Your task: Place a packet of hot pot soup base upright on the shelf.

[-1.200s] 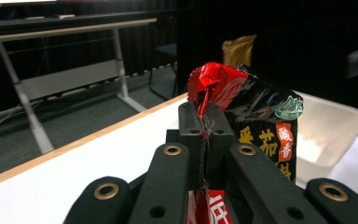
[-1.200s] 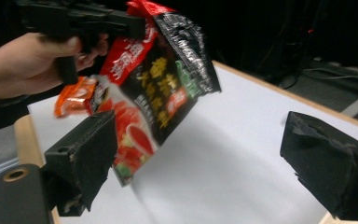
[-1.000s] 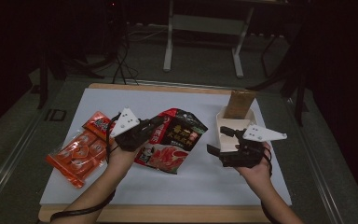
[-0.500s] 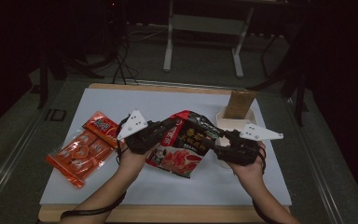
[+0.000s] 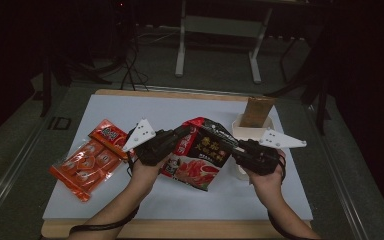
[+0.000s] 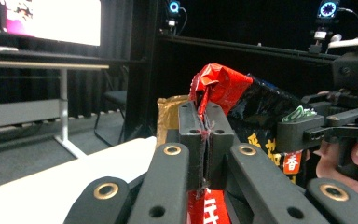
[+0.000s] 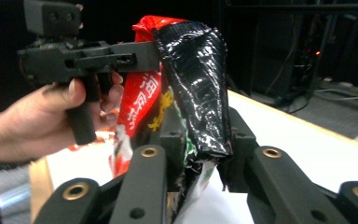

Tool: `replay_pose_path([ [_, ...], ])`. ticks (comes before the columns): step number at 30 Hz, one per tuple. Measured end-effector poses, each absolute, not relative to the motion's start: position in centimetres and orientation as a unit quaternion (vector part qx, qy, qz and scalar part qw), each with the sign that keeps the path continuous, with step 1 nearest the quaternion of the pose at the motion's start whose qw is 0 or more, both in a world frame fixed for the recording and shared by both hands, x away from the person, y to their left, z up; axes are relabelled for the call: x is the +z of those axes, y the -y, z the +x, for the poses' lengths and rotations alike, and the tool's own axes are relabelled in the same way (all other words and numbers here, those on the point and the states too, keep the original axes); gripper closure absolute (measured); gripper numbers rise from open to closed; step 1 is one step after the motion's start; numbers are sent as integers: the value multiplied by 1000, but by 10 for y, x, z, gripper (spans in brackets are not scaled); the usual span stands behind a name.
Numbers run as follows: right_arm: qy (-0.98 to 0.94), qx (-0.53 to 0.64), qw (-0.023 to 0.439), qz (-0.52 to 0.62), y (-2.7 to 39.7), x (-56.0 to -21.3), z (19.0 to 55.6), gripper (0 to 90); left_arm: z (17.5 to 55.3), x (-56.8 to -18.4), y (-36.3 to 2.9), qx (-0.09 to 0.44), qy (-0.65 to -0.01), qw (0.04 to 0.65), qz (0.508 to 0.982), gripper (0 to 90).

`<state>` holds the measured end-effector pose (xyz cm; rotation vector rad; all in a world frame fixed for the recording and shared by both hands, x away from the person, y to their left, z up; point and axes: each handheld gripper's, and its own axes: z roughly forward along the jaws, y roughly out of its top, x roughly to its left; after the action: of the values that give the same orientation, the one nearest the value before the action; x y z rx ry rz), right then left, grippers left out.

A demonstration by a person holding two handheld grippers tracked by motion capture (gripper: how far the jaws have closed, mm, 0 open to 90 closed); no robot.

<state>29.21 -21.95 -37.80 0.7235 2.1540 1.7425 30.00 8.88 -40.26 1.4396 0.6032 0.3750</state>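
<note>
The left hand-held gripper [image 5: 185,133] is clamping the top left corner of the red and black snack bag [image 5: 200,155], its jaws pinched flat on the crumpled red foil, as the left gripper view [image 6: 204,122] is showing close up. The bag [image 6: 256,116] is being held up off the white surface [image 5: 130,107], tilted, between the two hands in the middle of the high view.

The right hand-held gripper [image 5: 232,148] is the one making news. A second ago it was sitting wide open off to the right, beside the small white box [image 5: 245,131] with the brown packet [image 5: 256,112] standing in it. Now it is reaching in at the bag's right edge, and its jaws have just been closing with the bag between them. In the right gripper view [image 7: 200,140] the black side of the bag [image 7: 193,74] is running down between the two jaws, which look to be pinching onto it.

The bag itself has come up too; earlier it was lying lower on the surface under the left grip alone.

That is suggesting a two-handed hold, most likely to pull the top seam apart. The orange packets [image 5: 87,160] are lying untouched at the left, well apart from the action.
</note>
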Motion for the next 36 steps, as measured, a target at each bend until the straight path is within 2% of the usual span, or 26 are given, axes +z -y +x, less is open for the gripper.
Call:
replay_pose_path([
  [3, -742, 603, 151, 250, 223, -371, 290, 778, 306, -405, -91, 139, -257, 700, 651, 878],
  [8, -745, 598, 166, 245, 222, -366, 287, 782, 305, -404, -90, 150, -249, 695, 658, 850],
  [13, -745, 599, 166, 242, 224, -364, 288, 784, 307, -404, -92, 128, -255, 701, 654, 775],
  [16, -746, 598, 166, 241, 225, -363, 289, 784, 307, -401, -92, 131, -247, 695, 662, 640],
  [20, -745, 598, 171, 241, 227, -361, 289, 785, 305, -398, -90, 149, -266, 672, 675, 338],
  [22, -745, 597, 174, 241, 228, -359, 289, 785, 305, -398, -87, 175, -270, 654, 684, 166],
  [26, -745, 595, 183, 241, 230, -355, 289, 784, 300, -399, -91, 195, -282, 642, 686, 28],
  [31, -739, 597, 188, 249, 239, -348, 291, 784, 289, -402, -100, 205, -286, 638, 685, 25],
  [36, -734, 596, 202, 255, 248, -342, 294, 784, 281, -410, -114, 192, -297, 634, 687, 25],
])
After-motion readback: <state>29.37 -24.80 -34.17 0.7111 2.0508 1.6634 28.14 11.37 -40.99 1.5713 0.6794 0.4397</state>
